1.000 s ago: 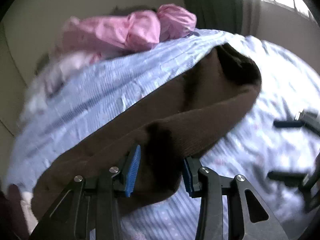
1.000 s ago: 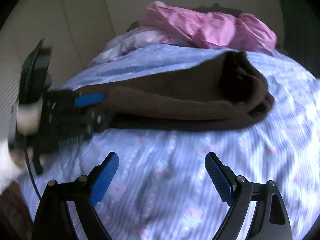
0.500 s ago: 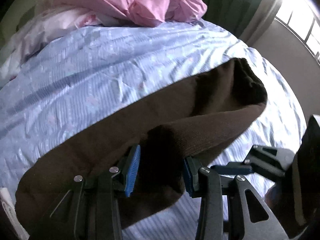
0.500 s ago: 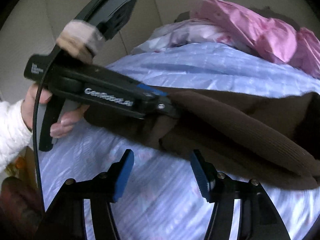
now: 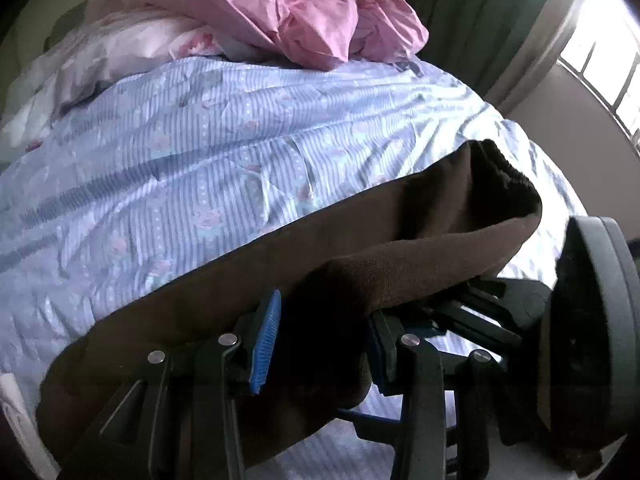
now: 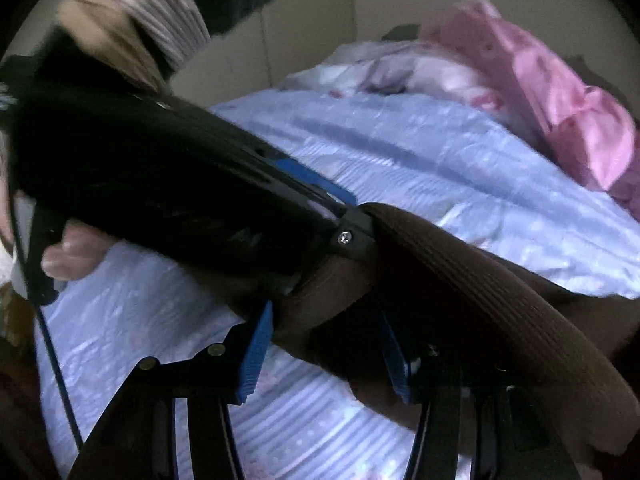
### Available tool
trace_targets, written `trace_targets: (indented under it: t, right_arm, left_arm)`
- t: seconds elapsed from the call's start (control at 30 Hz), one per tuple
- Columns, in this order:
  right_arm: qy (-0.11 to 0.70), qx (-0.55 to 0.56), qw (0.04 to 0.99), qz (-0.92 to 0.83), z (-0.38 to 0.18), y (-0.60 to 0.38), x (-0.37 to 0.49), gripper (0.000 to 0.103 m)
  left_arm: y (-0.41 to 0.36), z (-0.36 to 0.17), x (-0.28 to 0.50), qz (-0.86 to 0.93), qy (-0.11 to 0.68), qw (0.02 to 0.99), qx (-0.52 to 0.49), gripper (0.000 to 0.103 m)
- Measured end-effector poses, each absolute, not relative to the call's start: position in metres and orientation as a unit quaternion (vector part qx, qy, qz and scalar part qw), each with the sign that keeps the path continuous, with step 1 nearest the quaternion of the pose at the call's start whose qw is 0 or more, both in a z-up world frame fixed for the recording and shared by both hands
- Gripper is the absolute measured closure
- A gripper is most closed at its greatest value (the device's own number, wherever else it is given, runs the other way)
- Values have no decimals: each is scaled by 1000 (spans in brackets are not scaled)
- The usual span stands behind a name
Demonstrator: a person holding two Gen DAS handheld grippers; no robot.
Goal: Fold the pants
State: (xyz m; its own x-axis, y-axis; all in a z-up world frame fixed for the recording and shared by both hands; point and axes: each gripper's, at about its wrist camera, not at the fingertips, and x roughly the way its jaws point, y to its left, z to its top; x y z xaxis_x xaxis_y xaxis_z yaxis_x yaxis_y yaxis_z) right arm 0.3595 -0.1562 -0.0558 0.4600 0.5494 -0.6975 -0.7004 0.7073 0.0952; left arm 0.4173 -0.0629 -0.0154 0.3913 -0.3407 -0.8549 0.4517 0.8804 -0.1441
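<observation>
Our left gripper (image 5: 320, 344) pinches a bunched fold of the brown pants (image 5: 400, 232) between its blue pads (image 5: 265, 346); the cloth fills the gap and hangs dark below the fingers. From there the pants run away across the bed, rising to a ribbed, dark opening at the far end in the left wrist view, where the top layer curls over the lower one.

Our right gripper (image 6: 326, 346) sits just beside the left one. Its pads (image 6: 256, 354) stand on either side of a ribbed brown edge of the pants (image 6: 472, 288), with cloth between them, but we cannot tell whether they are pressing on it or only around it. In the right wrist view the black body of the left gripper (image 6: 152, 184) crosses the upper left, blurred, with its tip touching the pants. A hand (image 6: 72, 254) grips it from below, and a ribbed pale sleeve (image 6: 160, 12) shows above.

In the left wrist view the right gripper (image 5: 492, 312) shows at lower right, its fingers tucked under the brown cloth.

The pants lie on a blue striped sheet (image 5: 200, 168) with small floral marks, creased in places. At the far end of the bed sits a crumpled pink cloth (image 5: 312, 16) over a paler floral one (image 5: 132, 44). A green curtain (image 5: 480, 12) hangs behind, and a bright window (image 5: 600, 60) is at upper right
</observation>
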Motion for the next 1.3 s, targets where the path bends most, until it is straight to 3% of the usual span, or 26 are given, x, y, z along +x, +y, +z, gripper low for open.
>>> trace_targets:
  t: [0.17, 0.23, 0.3, 0.33, 0.37, 0.53, 0.67, 0.97, 1.1, 1.3]
  right_arm:
    - [379, -91, 834, 390, -65, -149, 359, 33]
    - [394, -86, 821, 405, -73, -145, 356, 33]
    - [408, -76, 816, 402, -80, -146, 355, 43]
    - [406, -72, 820, 397, -81, -149, 354, 57]
    - [404, -65, 822, 396, -79, -152, 354, 64]
    - [408, -16, 819, 404, -72, -175, 340, 80]
    - [419, -18, 809, 412, -71, -174, 331, 93]
    - [450, 40, 774, 444, -83, -187, 301, 93]
    - [475, 59, 760, 440, -102, -190, 300, 92]
    - [481, 55, 763, 428, -110, -192, 302, 88]
  left_arm:
    - [-57, -16, 416, -236, 501, 832, 41, 63]
    - [-56, -18, 414, -233, 501, 833, 39, 63]
    - [-55, -20, 411, -232, 500, 834, 36, 63]
    - [-54, -20, 409, -232, 497, 835, 34, 62]
    - [-53, -19, 407, -233, 497, 835, 30, 62]
    - [-60, -18, 386, -253, 493, 831, 45, 56]
    - [-72, -13, 360, -267, 478, 833, 84, 44]
    - [-87, -21, 318, -296, 471, 820, 134, 40]
    - [-83, -40, 315, -286, 484, 817, 127, 30]
    - [-86, -59, 314, -264, 495, 817, 136, 30]
